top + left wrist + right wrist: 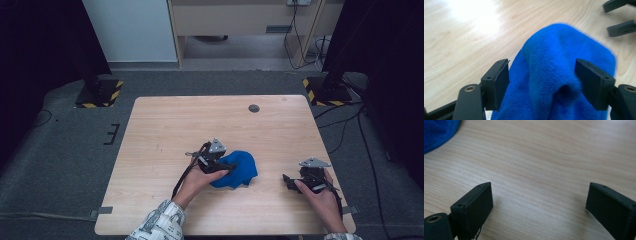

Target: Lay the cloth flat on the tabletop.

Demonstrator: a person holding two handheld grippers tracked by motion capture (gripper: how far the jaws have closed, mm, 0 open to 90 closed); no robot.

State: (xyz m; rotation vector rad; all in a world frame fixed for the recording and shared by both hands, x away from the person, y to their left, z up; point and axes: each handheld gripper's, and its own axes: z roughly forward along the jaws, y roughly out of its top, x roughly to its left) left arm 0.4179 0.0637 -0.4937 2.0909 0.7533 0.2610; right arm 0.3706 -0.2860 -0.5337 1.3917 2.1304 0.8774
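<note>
A crumpled blue cloth (239,170) lies on the wooden table (200,120), right of centre toward the front. My left gripper (227,167) is at the cloth's left edge. In the left gripper view its jaws stand wide apart on either side of a raised fold of the cloth (556,62), and the pads are beside the fabric without pinching it. My right gripper (286,178) rests low over bare wood to the right of the cloth, open with nothing between its jaws (539,186). A corner of the cloth (436,132) shows at that view's upper left. The right gripper (619,17) also shows beyond the cloth in the left gripper view.
A small round dark grommet (254,108) sits in the table's far right part. Two dark stands with yellow-black striped bases (100,92) (325,90) flank the table's far corners on the grey carpet. Cables (345,125) run across the floor at the right.
</note>
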